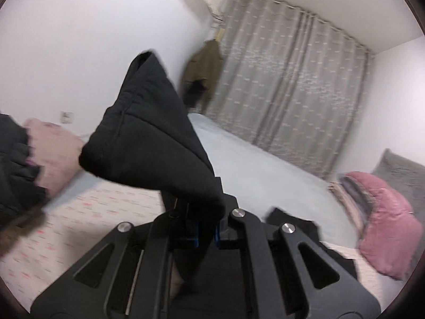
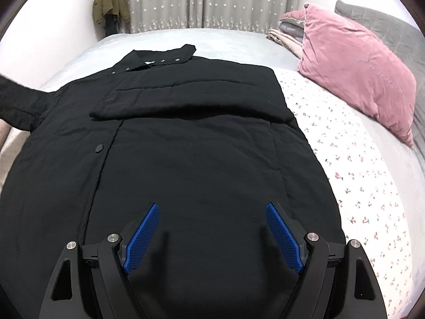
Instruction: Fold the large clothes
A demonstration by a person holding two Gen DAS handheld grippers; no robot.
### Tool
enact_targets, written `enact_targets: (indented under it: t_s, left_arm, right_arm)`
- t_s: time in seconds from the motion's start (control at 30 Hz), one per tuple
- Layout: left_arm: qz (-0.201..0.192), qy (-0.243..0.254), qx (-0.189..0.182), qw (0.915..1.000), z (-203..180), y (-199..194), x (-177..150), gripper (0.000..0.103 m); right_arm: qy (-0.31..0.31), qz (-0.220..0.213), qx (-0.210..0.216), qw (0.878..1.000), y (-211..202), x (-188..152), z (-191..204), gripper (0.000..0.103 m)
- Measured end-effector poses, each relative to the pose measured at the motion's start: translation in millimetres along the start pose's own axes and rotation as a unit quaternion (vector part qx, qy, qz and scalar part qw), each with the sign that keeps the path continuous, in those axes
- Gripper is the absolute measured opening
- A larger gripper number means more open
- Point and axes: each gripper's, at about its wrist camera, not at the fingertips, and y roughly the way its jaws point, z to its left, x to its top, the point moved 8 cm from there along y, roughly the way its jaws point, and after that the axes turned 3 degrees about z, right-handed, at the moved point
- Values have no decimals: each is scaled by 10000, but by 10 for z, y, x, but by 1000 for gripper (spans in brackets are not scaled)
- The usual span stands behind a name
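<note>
A home bedroom: a wide bed (image 2: 372, 186) with pale grey and cherry-print sheets, a pink velvet pillow (image 2: 356, 71), star-patterned grey curtains (image 2: 212, 0), and an olive jacket (image 2: 110, 2) hanging in the corner.

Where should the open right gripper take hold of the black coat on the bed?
Probably the coat's near hem, directly below the open right gripper, approached from above. The coat lies flat, so pinch up a fold of the padded fabric; the right-hand edge beside the flowered sheet is another free edge.

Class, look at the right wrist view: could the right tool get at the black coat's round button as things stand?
Probably yes. The right tool hangs open above the black coat, and nothing covers the round button ahead to its left.
</note>
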Motion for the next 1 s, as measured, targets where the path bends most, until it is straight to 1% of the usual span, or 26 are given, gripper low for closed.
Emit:
enact_targets:
  t_s: [0.07, 0.1, 0.13, 0.2, 0.23, 0.3, 0.37, 0.43, 0.5, 0.57, 0.6, 0.7, 0.77, 0.8, 0.83, 0.87, 0.9, 0.93, 1.0]
  left_arm:
    - [85, 100, -172, 9998, -231, 110, -29, 8]
    - [135, 217, -345, 9991, -459, 143, -79, 8]
    - [174, 296, -480, 9983, -575, 88, -106, 8]
    - [314, 421, -744, 9958, -853, 121, -257, 8]
    - [453, 465, -897, 9939, -1021, 152, -400, 8]
    - [777, 608, -1069, 9894, -1304, 257, -675, 8]
    - [1025, 799, -1181, 9845, -1510, 348, -941, 8]
    - [1321, 1057, -1198, 9783, -1655, 407, -1289, 9]
    - [1718, 1253, -1197, 9698, -1727, 517, -1658, 9]
    - [2074, 1329, -1233, 9613, -1719, 596, -1982, 11]
    - [2405, 1417, -1218, 9525, -1712, 664, -2198, 13]
    - [3003, 1809, -953, 9317, -1756, 761, -2609, 19]
    - [3119, 1895, -910, 9266, -1785, 748, -2717, 22]
    - [3110, 1887, -948, 9266, -1803, 721, -2718, 24]
    - [3096, 1845, -1028, 9271, -1836, 692, -2715, 32]
    - [3088, 1742, -1195, 9274, -1870, 642, -2689, 42]
    - [3101, 1637, -1355, 9266, -1906, 595, -2675, 45]
    - [3120, 1602, -1430, 9255, -1926, 569, -2658, 48]
    - [3114, 1641, -1522, 9235, -1995, 478, -2626, 48]
  right_arm:
    - [151, 60, 124, 9998, 8, 3, -52, 84]
    - [226, 75, 155, 9996, 6, 8, -89, 84]
    - [276, 83, 166, 9994, 0, 10, -114, 84]
    - [387, 103, 207, 9990, -10, 18, -180, 84]
    - [432, 104, 229, 9988, -14, 23, -204, 84]
    - [501, 107, 241, 9984, -17, 33, -249, 84]
    - [541, 124, 246, 9982, -9, 37, -277, 84]
    - [600, 178, 264, 9977, 14, 33, -301, 84]
    - [646, 221, 345, 9971, 18, 26, -308, 84]
    - [658, 225, 419, 9967, 2, 29, -305, 84]
    - [647, 215, 425, 9968, -9, 29, -300, 84]
    - [582, 216, 410, 9972, -22, 24, -273, 84]
    - [574, 237, 422, 9972, -15, 9, -250, 84]
    - [574, 251, 433, 9971, -9, 4, -243, 84]
    - [578, 263, 443, 9970, -4, 0, -241, 84]
    - [591, 269, 453, 9969, -2, -5, -243, 84]
    - [614, 267, 450, 9967, -4, -8, -250, 84]
    - [633, 258, 446, 9967, -3, -5, -263, 84]
    - [656, 235, 459, 9965, -10, -2, -269, 84]
